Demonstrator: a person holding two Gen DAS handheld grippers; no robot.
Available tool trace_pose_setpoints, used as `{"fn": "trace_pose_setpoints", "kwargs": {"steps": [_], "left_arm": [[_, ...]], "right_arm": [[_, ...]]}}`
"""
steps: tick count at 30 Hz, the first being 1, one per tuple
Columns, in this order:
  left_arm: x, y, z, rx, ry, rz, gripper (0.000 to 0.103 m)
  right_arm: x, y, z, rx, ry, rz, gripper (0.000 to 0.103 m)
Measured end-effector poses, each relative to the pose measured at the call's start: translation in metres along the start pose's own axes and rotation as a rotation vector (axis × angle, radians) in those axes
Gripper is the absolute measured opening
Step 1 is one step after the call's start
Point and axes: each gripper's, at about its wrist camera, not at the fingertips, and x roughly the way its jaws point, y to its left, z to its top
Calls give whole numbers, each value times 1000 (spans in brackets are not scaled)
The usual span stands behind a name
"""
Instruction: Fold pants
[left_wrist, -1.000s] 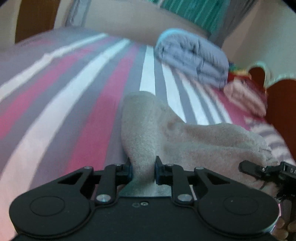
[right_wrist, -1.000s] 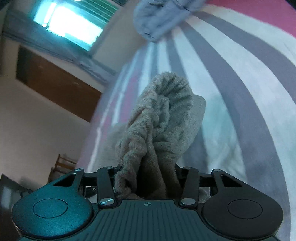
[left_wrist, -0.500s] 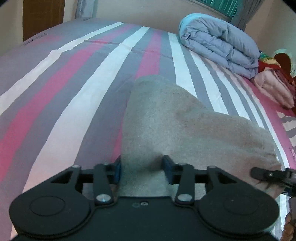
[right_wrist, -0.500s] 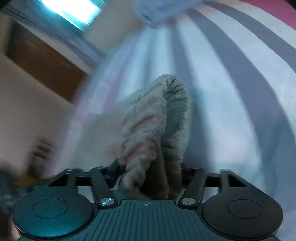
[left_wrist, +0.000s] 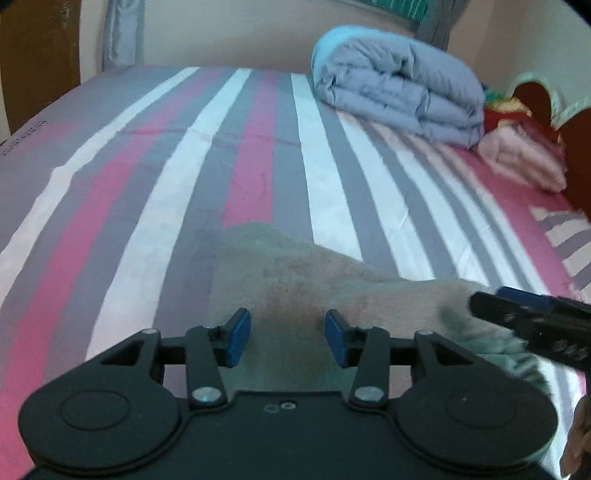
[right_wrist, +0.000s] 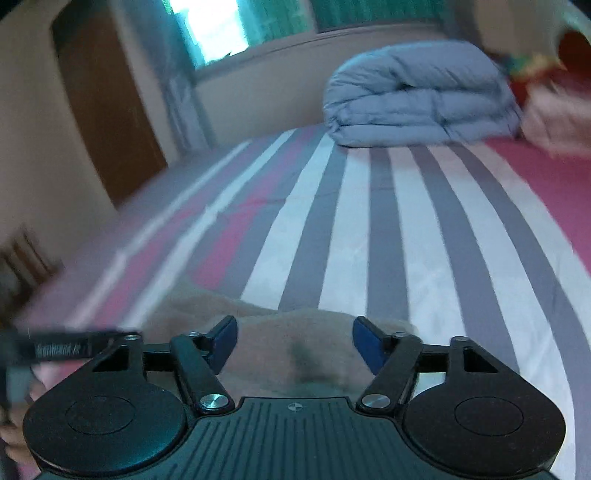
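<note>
Both black two-finger grippers, left (left_wrist: 287, 336) and right (right_wrist: 294, 342), hang with jaws spread wide and empty over the beige fleece pants (left_wrist: 295, 273), which lie bunched on the striped bedsheet (left_wrist: 236, 155) at six o'clock, apparently released to settle a fold.

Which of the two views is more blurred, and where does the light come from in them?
Right wrist view: more blurred, with smearing strongest at the left edge and on the pink bedding at upper right; a bright window gives backlight. Left wrist view: sharper on the striped sheet, soft on the beige pants and the right gripper; the light is even, without glare. Both bend the bed edges as a fisheye does.
</note>
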Motion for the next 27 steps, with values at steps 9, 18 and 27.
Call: {"fn": "trace_pose_setpoints", "kwargs": {"steps": [9, 18, 27], "left_arm": [[66, 4, 9, 65, 58, 51, 0], [53, 3, 22, -13, -27, 10, 0], [93, 23, 28, -95, 33, 39, 0]], "right_arm": [[84, 21, -22, -219, 99, -193, 44], [72, 2, -39, -189, 27, -198, 39], [57, 11, -115, -448, 48, -202, 39]]}}
